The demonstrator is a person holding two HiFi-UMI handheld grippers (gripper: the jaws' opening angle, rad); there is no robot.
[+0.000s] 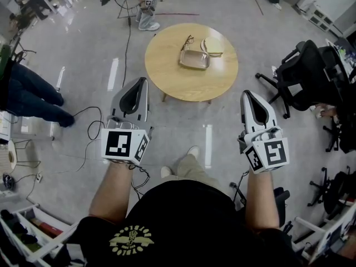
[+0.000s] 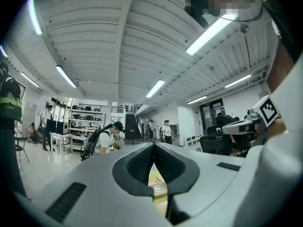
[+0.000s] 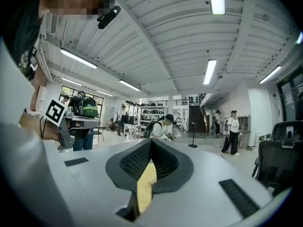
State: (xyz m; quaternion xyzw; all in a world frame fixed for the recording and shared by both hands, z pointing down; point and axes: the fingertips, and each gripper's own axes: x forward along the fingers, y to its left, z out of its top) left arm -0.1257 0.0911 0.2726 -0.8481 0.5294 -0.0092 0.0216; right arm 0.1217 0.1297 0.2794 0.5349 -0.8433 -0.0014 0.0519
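A round wooden table (image 1: 167,74) stands on the floor ahead of me. On it lie a shallow tan tray (image 1: 194,60), a dark pair of glasses (image 1: 187,41) and a lighter pair (image 1: 210,50). My left gripper (image 1: 142,82) is held in the air short of the table's near left edge, jaws pressed together and empty. My right gripper (image 1: 247,94) hangs off the table's near right side, also shut on nothing. In the left gripper view the closed tips (image 2: 154,147) point at the table top (image 2: 159,183). The right gripper (image 3: 150,142) shows the same yellow surface (image 3: 146,186) behind its jaws.
Black office chairs (image 1: 303,77) crowd the right side. A person's dark-trousered legs (image 1: 28,96) stand at the left, with cables (image 1: 89,129) trailing over the floor. Another person (image 1: 146,10) stands beyond the table. White shelving (image 1: 22,232) sits at the lower left.
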